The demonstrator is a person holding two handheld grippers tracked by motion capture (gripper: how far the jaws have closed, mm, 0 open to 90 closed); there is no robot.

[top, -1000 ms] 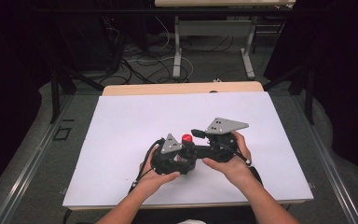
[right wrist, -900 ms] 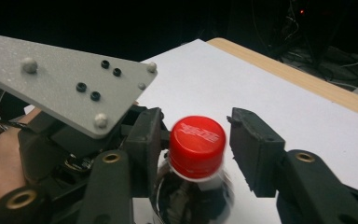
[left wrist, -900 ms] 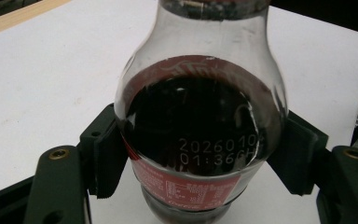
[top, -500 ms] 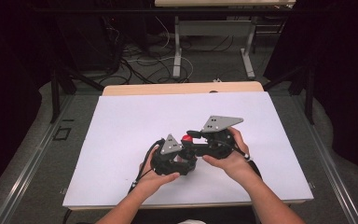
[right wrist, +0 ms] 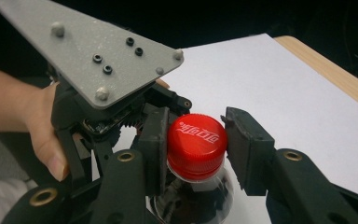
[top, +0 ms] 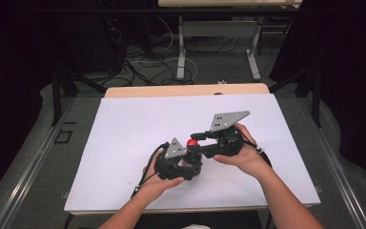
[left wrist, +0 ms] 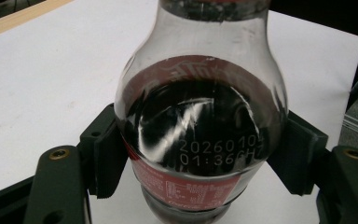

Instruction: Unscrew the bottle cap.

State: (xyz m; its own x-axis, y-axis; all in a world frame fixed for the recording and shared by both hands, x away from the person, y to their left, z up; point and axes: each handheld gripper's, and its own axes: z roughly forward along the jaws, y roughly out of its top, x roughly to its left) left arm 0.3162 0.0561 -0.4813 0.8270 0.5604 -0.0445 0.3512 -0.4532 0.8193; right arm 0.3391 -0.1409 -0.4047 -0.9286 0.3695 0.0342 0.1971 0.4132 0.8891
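Note:
A cola bottle (left wrist: 200, 140) with dark drink and a red label stands on the white sheet (top: 124, 129). My left gripper (left wrist: 200, 161) is shut on its body, one pad pressed against each side. In the high view that left gripper (top: 187, 160) sits at the front middle. My right gripper (right wrist: 198, 151) straddles the red cap (right wrist: 196, 135). Its jaws have just been opening: the left pad lies at the cap and the right pad (right wrist: 244, 149) stands a little off it. Seen from above, the right gripper (top: 196, 142) reaches in from the right toward the cap (top: 191, 141).
The white sheet covers a wooden table whose far edge (top: 186, 89) shows bare. The left gripper's grey plate (right wrist: 102, 60) and the hand holding it sit close behind the cap. Dark floor, cables and table legs (top: 181, 52) lie beyond.
The right gripper has shifted slightly around the cap and its jaws now stand a little wider. The left gripper and the bottle have stayed put.

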